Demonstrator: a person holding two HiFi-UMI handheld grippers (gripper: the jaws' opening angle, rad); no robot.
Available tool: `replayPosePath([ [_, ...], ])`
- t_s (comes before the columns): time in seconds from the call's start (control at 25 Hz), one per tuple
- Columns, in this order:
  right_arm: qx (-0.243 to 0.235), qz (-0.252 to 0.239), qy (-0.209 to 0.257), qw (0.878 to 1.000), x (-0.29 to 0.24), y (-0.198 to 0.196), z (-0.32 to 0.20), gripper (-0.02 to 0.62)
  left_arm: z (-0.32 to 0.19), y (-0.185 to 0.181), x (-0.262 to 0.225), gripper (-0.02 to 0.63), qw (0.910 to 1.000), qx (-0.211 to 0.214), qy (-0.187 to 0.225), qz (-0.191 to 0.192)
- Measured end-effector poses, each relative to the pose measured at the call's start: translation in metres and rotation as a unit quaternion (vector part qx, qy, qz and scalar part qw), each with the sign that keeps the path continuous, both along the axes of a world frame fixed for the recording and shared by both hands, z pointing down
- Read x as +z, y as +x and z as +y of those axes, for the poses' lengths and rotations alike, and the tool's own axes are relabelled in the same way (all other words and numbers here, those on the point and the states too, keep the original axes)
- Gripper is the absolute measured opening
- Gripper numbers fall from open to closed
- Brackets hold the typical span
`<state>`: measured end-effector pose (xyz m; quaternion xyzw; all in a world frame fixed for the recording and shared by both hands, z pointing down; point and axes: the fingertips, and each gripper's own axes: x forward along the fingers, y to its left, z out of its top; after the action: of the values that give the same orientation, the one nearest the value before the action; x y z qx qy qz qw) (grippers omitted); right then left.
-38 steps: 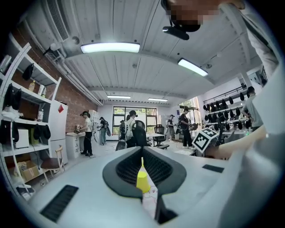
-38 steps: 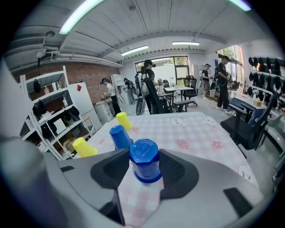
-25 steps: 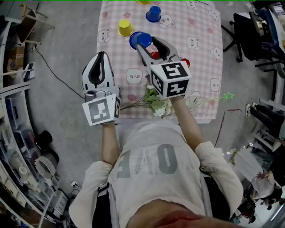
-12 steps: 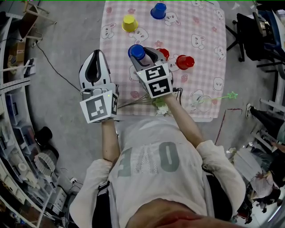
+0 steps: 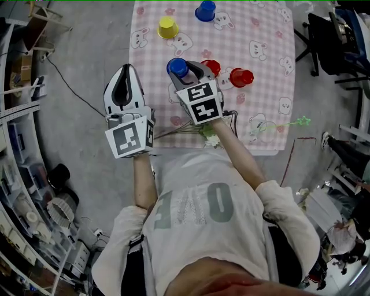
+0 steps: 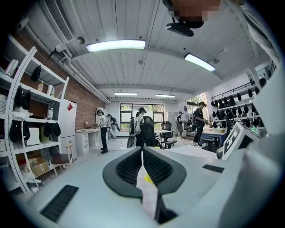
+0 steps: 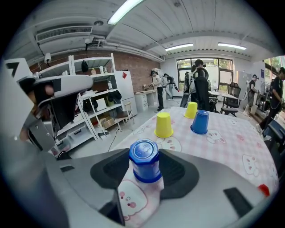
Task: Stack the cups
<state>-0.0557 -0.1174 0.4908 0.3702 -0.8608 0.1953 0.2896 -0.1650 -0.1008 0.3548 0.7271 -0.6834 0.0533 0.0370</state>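
Observation:
A pink checked table (image 5: 266, 34) carries several upside-down cups. My right gripper (image 5: 188, 70) is shut on a blue cup (image 5: 177, 66), its jaws pressed to both sides of that blue cup (image 7: 144, 167), which stands base-up over the cloth. Two red cups (image 5: 211, 66) (image 5: 241, 77) sit just right of it. Farther off are a yellow cup (image 5: 167, 27) and another blue cup (image 5: 206, 10); the right gripper view shows them as a yellow cup (image 7: 163, 124) and a blue cup (image 7: 200, 122), with a second yellow cup (image 7: 191, 110) behind. My left gripper (image 5: 125, 72) hangs shut and empty beyond the table's left edge.
White artificial flowers (image 5: 205, 132) and a green star-tipped stem (image 5: 298, 122) lie along the table's near edge. Grey floor with a cable (image 5: 69, 92) is to the left. Black office chairs (image 5: 329, 40) stand at the right. People stand far off in the room (image 6: 103, 129).
My right gripper has drawn the blue cup back toward me, beside the red cup, and turned it from tilted to base-up. The left gripper has stayed in place.

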Motion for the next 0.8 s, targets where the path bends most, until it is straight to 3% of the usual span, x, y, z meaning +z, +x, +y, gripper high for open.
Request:
replayPosePath([
  [0.8,0.008,0.002,-0.003,1.000,0.013,0.003,0.000,0.218,0.004,-0.005,0.004,0.034,0.9999,-0.006,-0.004,-0.008],
])
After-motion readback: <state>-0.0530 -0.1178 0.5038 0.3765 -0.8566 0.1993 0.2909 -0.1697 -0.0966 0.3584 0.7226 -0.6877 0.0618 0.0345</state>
